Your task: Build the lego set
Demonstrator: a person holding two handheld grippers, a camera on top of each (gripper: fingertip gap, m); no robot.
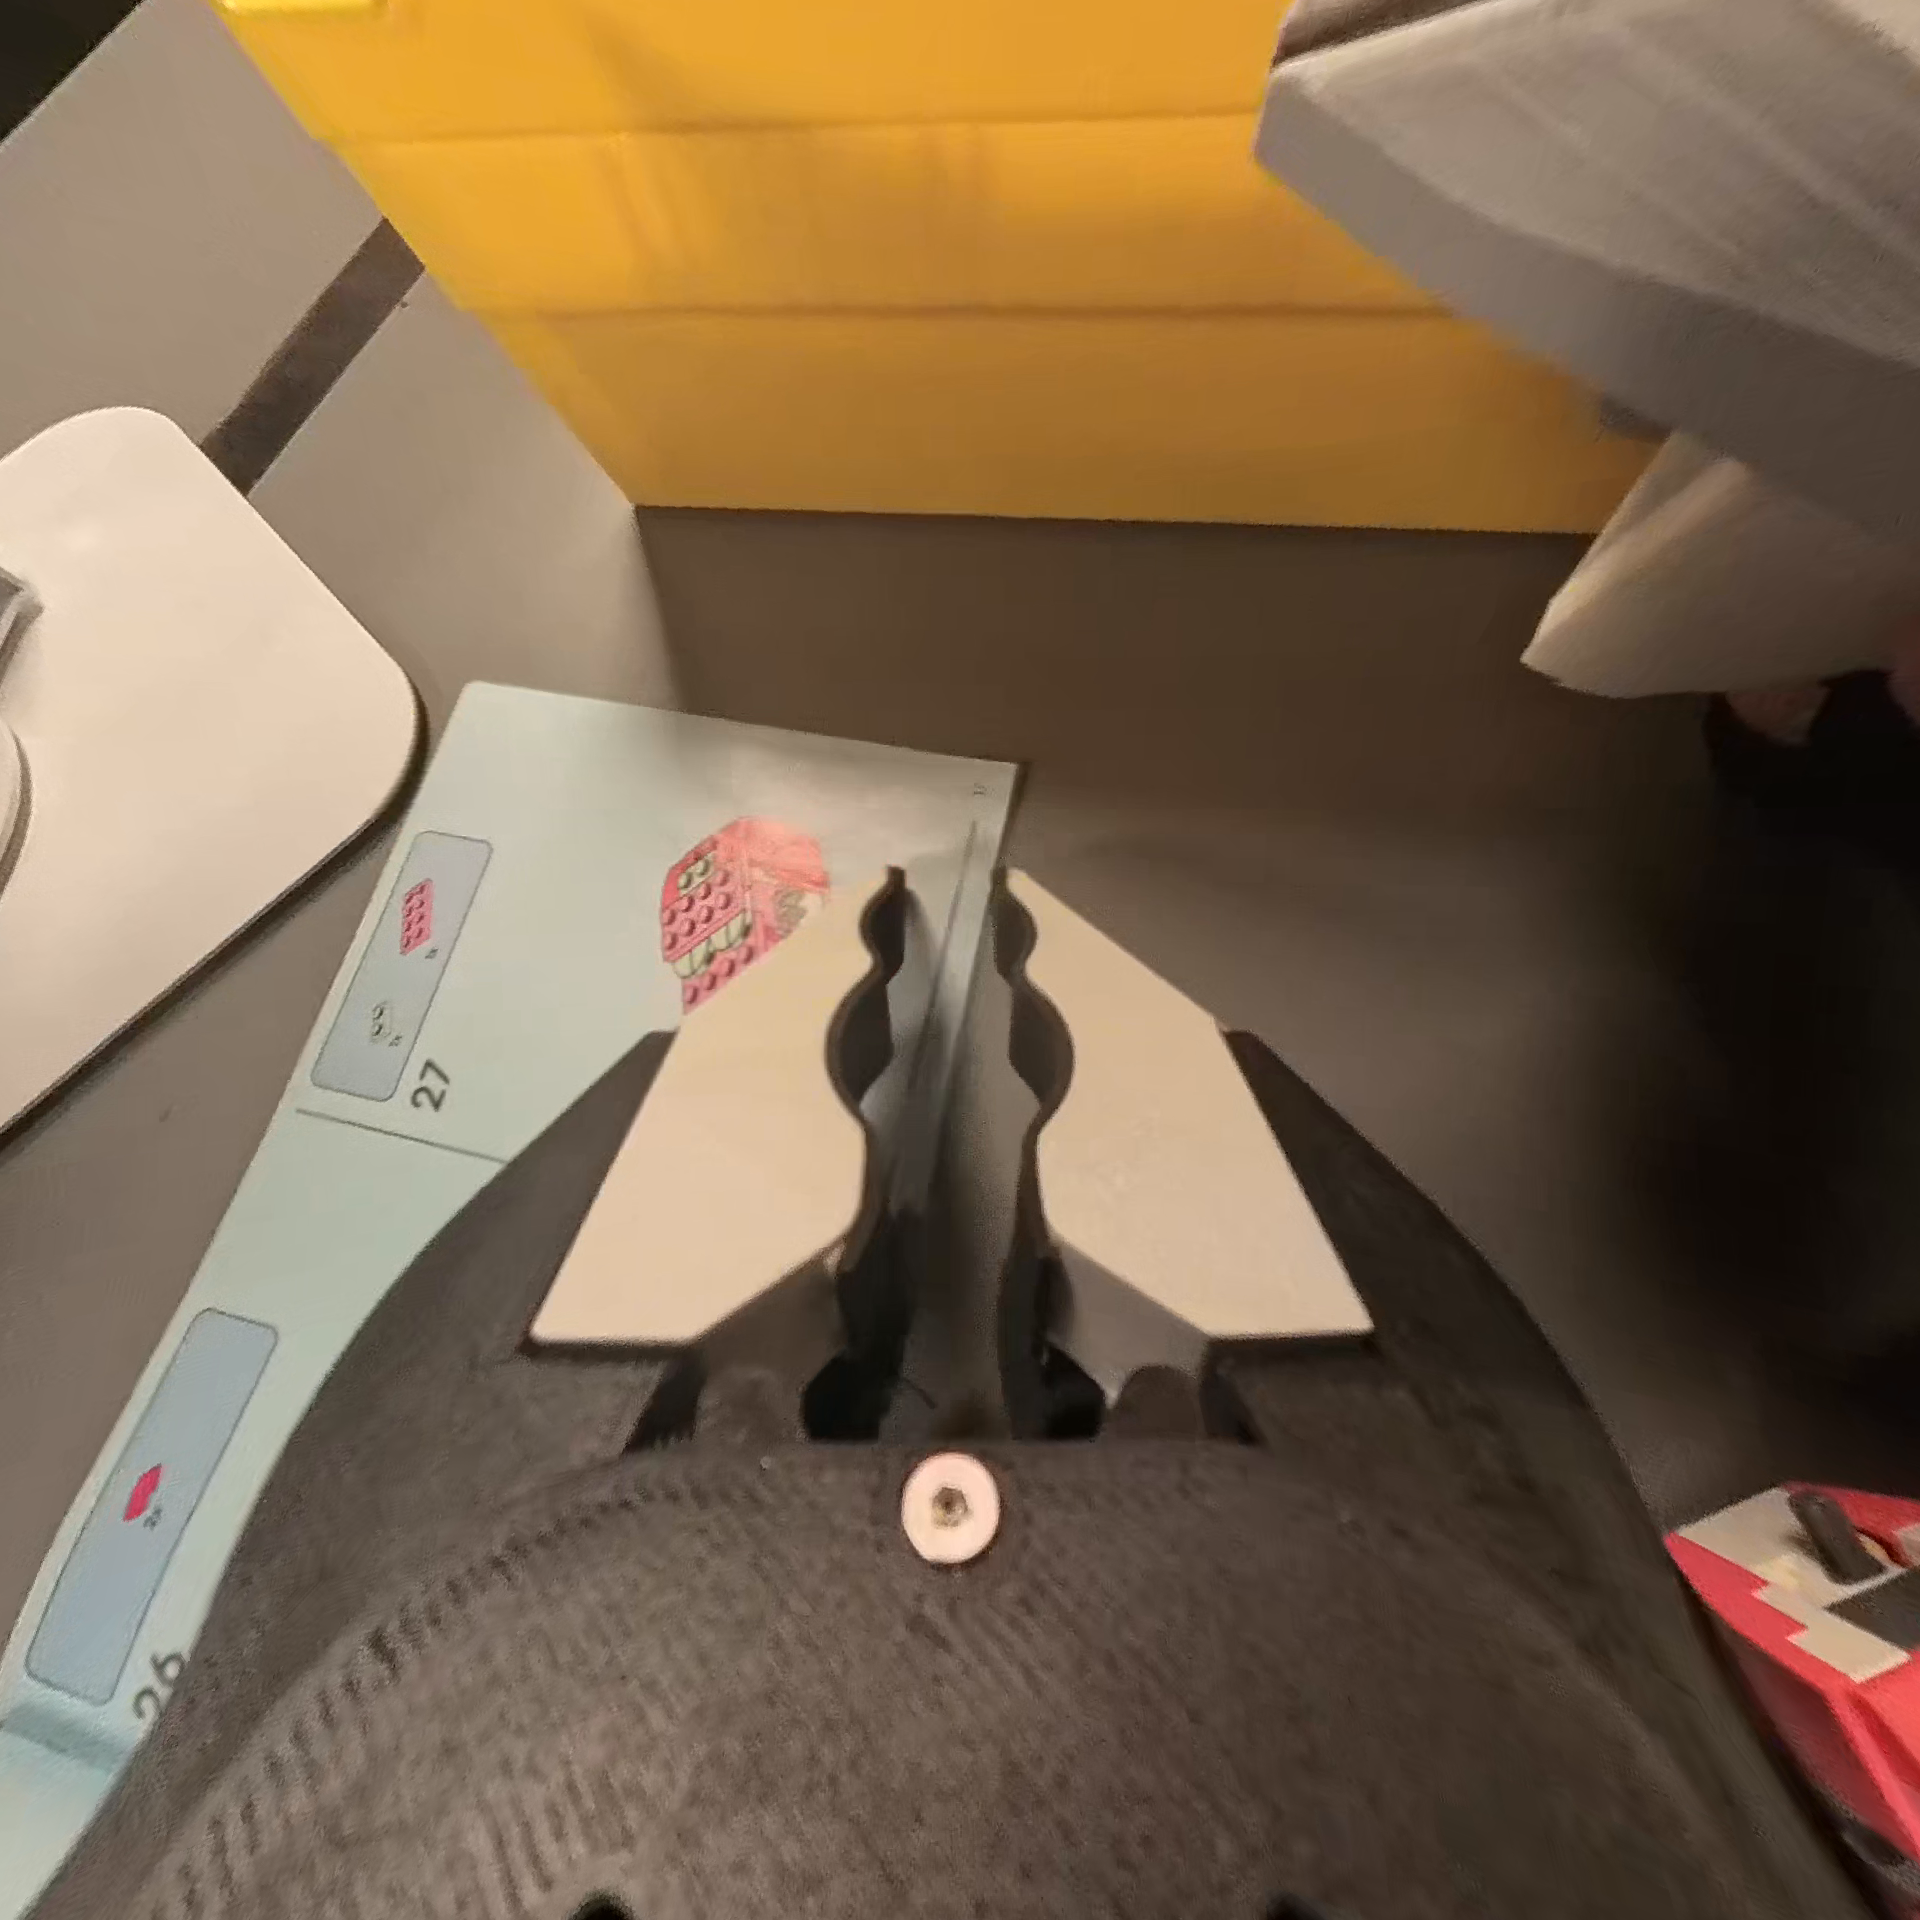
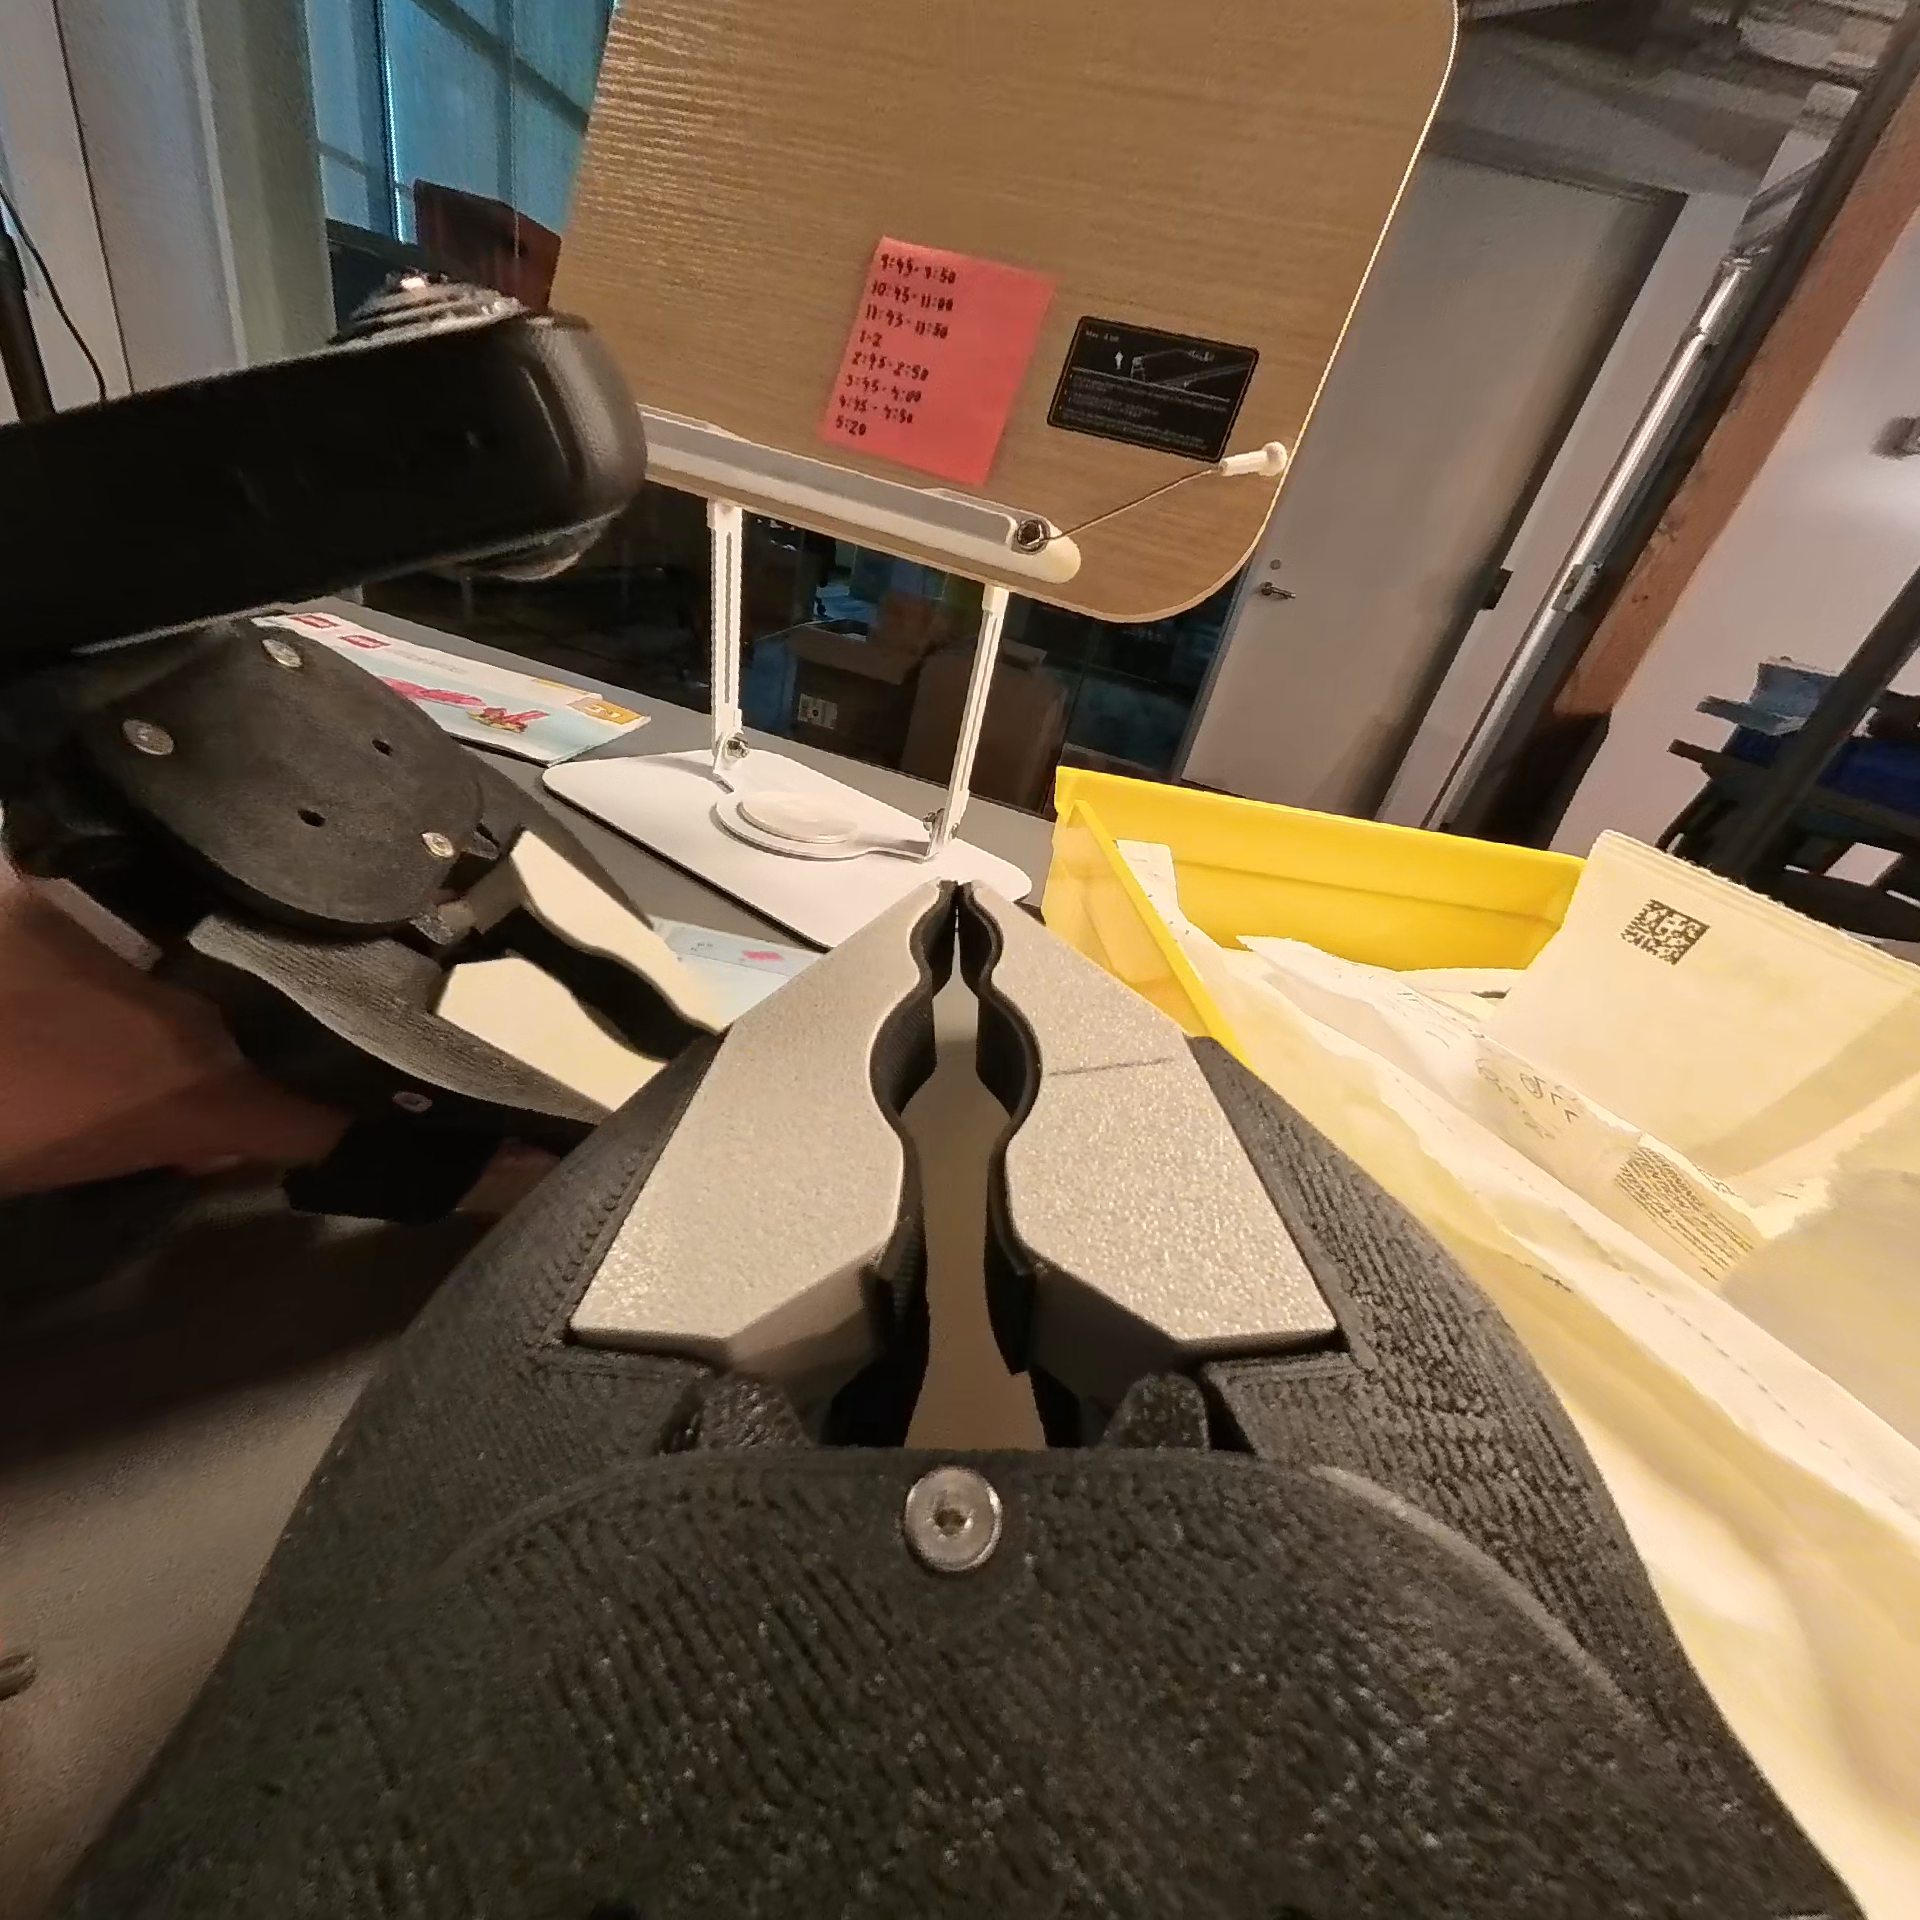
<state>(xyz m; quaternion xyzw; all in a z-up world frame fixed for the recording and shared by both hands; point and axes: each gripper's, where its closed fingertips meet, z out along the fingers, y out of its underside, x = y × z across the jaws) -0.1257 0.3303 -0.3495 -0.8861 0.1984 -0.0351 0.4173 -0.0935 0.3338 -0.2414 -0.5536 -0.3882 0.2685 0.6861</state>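
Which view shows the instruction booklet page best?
Left wrist view: the light-blue booklet page lies flat on the dark table, and one sheet stands on edge between the left gripper fingers. Right wrist view shows only a sliver behind that gripper.

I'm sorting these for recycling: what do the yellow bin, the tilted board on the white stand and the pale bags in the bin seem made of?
Yellow bin: likely moulded plastic, smooth and uniform. Board: wood-look panel with printed grain, probably laminate. Pale bags: thin paper, judging by creases and a stitched-looking seam.
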